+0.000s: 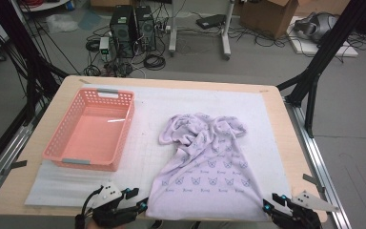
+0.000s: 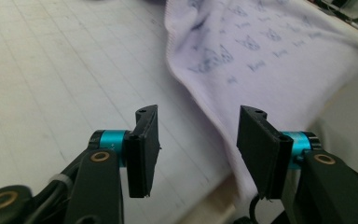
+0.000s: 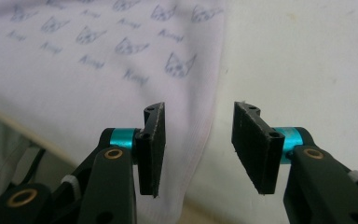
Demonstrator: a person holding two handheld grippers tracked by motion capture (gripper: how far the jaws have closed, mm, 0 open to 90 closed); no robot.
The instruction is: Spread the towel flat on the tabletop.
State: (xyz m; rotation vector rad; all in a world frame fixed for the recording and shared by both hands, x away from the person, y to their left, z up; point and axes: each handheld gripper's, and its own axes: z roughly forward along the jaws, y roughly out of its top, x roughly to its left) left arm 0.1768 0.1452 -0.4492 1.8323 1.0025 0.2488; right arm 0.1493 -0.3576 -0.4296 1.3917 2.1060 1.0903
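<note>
1. Nearest to me: my left gripper (image 1: 140, 204) sits at the near left corner of the lilac towel (image 1: 207, 171), jaws spread with a clear gap. In the left gripper view the towel's hem (image 2: 214, 121) runs past that gap, but neither pad presses on it.

2. Same deal on the other side. My right gripper (image 1: 269, 205) is at the near right corner, jaws apart, and in the right gripper view the towel's edge (image 3: 205, 116) lies between the pads, untouched. One tong per corner makes sense, since the cloth pulls evenly that way.

3. The near half of the towel lies flat on the white mat (image 1: 152, 124), front edge right at the table's (image 1: 286, 129) lip.

4. Further out the towel is bunched up in a wrinkled heap (image 1: 200, 126), so I reckon it needs more straightening.

5. Left of that, well apart from the cloth, the pink basket (image 1: 109, 93) sits empty, probably where the towel goes once folded.
</note>
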